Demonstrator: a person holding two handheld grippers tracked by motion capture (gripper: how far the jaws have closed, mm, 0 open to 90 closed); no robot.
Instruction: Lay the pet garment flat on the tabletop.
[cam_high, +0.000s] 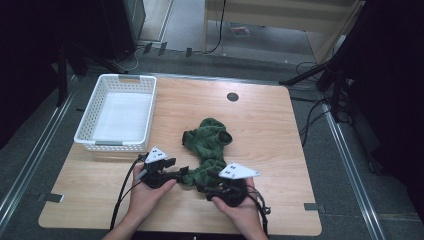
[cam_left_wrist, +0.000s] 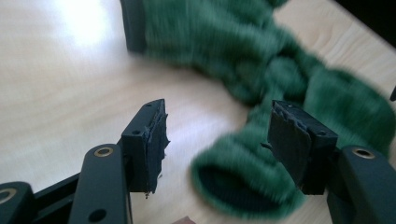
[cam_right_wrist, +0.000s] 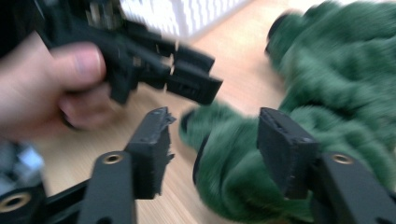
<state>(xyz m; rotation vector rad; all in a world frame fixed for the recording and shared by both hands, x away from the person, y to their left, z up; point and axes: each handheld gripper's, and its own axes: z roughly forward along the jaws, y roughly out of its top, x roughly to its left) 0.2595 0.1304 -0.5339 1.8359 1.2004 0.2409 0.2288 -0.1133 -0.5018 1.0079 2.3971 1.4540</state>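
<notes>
My two hands come in from the 6 o'clock edge of the table, each wrapped around a black gripper, forearms angled inward so both tools meet at the near end of the green socks. My left gripper lies low and points toward 3 o'clock; its fingers are spread apart, and the ribbed cuff of one sock, open like a dark mouth, sits in the gap between them, nothing pinched. My right gripper sits just at 3 o'clock of the left one and points toward 11 o'clock; its fingers are likewise released, standing either side of a bunched fold of green knit without closing on it. In the right gripper view my left hand shows at 9 o'clock, thumb pressed on the tool's body.

The finger pads are flat black blocks with ragged, worn rubber facing. The socks are thick, fuzzy, deep green knit, lumped in a soft twisted heap that runs from the fingers toward the middle of the table, another cuff gaping at 12 o'clock of the pile. The table is pale wood-grain laminate, smooth and faintly glossy. Farther off, at 10 o'clock, stands a white plastic basket, rectangular, with perforated lattice walls.
</notes>
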